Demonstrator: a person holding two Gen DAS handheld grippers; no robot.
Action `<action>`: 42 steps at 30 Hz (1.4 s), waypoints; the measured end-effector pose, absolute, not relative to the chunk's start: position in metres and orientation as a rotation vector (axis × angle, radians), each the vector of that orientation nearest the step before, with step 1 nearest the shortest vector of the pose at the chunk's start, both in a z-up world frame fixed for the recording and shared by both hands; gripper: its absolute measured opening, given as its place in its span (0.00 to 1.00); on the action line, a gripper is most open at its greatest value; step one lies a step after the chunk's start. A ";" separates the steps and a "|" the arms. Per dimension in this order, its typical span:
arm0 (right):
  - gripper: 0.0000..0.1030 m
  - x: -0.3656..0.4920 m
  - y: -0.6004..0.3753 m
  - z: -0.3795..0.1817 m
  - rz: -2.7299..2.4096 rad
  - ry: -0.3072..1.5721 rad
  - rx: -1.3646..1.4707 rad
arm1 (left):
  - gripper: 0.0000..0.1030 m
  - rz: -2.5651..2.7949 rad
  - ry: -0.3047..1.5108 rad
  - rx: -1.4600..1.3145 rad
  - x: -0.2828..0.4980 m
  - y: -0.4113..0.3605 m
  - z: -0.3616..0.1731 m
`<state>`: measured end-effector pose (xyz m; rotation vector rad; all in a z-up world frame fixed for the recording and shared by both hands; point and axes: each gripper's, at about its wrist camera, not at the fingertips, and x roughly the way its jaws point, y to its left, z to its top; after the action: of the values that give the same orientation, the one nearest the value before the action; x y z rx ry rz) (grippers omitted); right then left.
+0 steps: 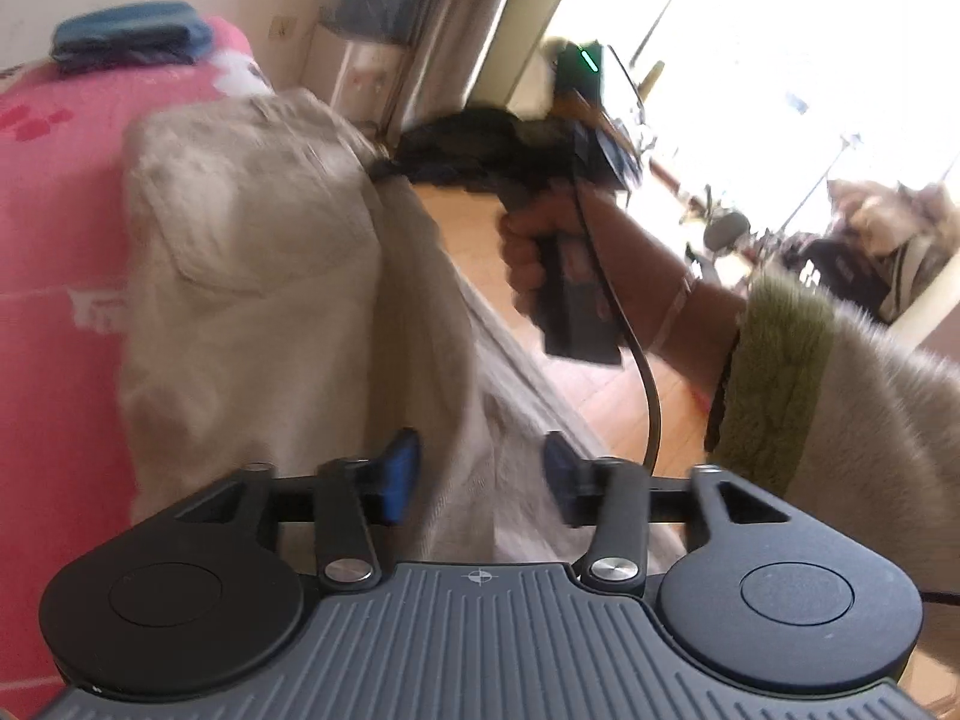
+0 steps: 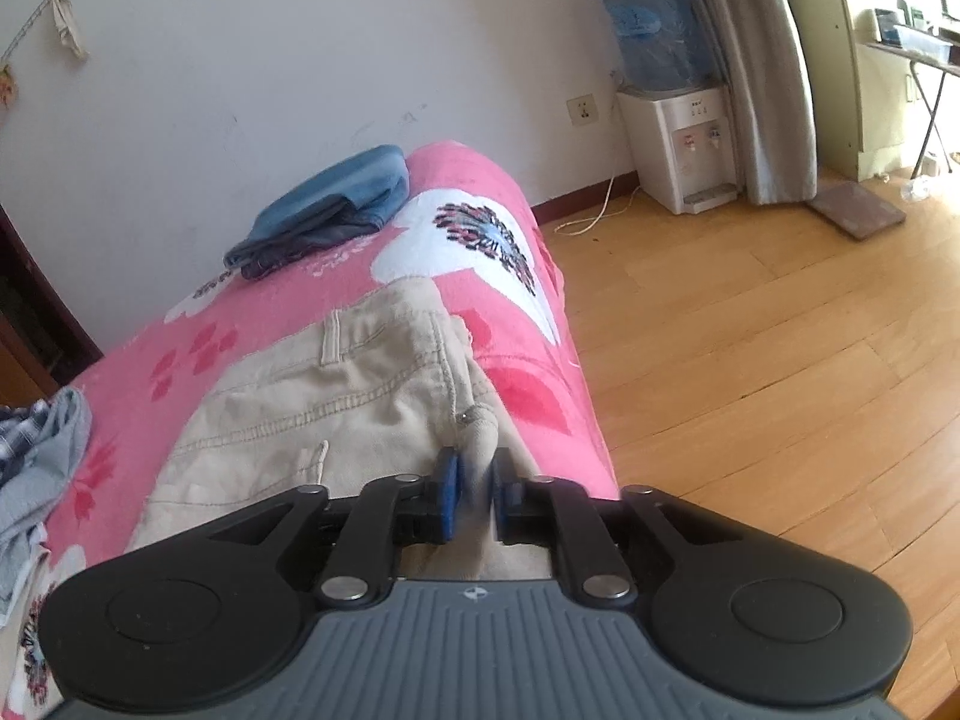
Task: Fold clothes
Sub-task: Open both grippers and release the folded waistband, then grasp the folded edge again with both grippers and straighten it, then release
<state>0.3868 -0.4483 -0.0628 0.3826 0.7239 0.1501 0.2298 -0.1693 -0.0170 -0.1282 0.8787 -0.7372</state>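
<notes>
Beige cotton trousers with stitched seams and a flap pocket (image 2: pixel 336 396) are lying folded along the pink floral blanket (image 2: pixel 528 396), which serves as the landmark here. Their long axis is running up the blanket toward the wall, and one long side is sitting close to the blanket's floor-side edge.

Right gripper (image 2: pixel 477 495) is sitting at that edge, its blue pads (image 2: pixel 447 495) close together with a bunched beige tab of the trousers between them; the pads appear to be pressing on it, though the fabric is soft and the contact is hard to confirm.

Left gripper (image 1: pixel 480 483) is hovering over the trousers nearer the blanket's middle, jaws standing apart, cloth beneath them and nothing gripped. The view is motion-blurred.

The right hand (image 1: pixel 528 252) is nearer the edge, so any pull from there is heading off the blanket.

Folded blue denim garment (image 2: pixel 330 204) is resting well apart, at the wall end. Grey checked cloth (image 2: pixel 42 456) is crowding the blanket's opposite side. Open room is lying between them.
</notes>
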 end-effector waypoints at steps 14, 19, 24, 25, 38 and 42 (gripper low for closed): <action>0.61 0.416 -0.498 -0.087 0.227 0.779 0.754 | 0.64 -0.387 0.853 -0.518 0.336 -0.073 -0.045; 0.61 0.434 -0.487 -0.093 0.281 0.821 0.766 | 0.64 -0.328 0.926 -0.658 0.387 -0.073 -0.078; 0.61 0.445 -0.483 -0.099 0.288 0.863 0.763 | 0.63 -0.304 0.919 -0.669 0.405 -0.081 -0.086; 0.61 0.446 -0.485 -0.101 0.283 0.861 0.778 | 0.63 -0.300 0.918 -0.664 0.405 -0.083 -0.085; 0.17 0.448 -0.473 -0.085 0.314 0.825 0.641 | 0.18 -0.273 0.822 -0.471 0.403 -0.121 -0.068; 0.15 0.440 -0.472 -0.069 0.351 0.762 0.628 | 0.16 -0.286 0.758 -0.469 0.391 -0.113 -0.053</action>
<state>0.4397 -0.4718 -0.0688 0.6279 0.7620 0.3508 0.3908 -0.1132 -0.0529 -0.4686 0.7584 -0.2858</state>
